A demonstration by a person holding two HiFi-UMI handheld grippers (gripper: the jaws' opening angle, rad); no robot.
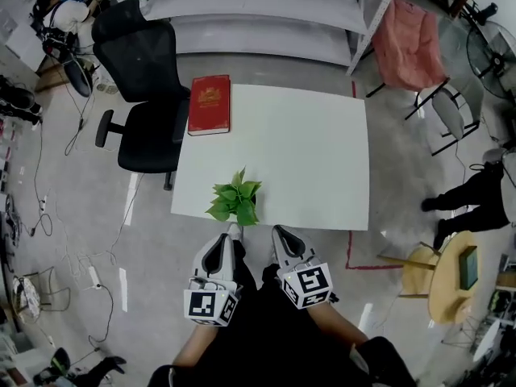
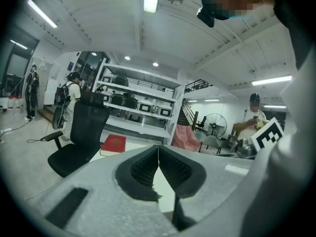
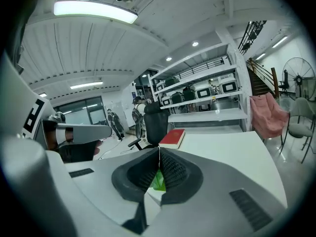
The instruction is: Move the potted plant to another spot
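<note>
Potted plant (image 1: 235,201) stands at the near edge of the white table (image 1: 314,143), left of centre, well apart from the red book (image 1: 210,104). Its pot is hidden under the foliage. Left gripper (image 1: 232,234) and right gripper (image 1: 278,232) hang just short of it, jaws pressed together on nothing. Assessment: likely light and top-heavy, with soft leaves that bruise easily. Grip the pot wall below the leaves and keep it upright.

Potted plant (image 1: 236,200) sits at table's (image 1: 322,151) near edge, book (image 1: 210,104) far-left.
</note>
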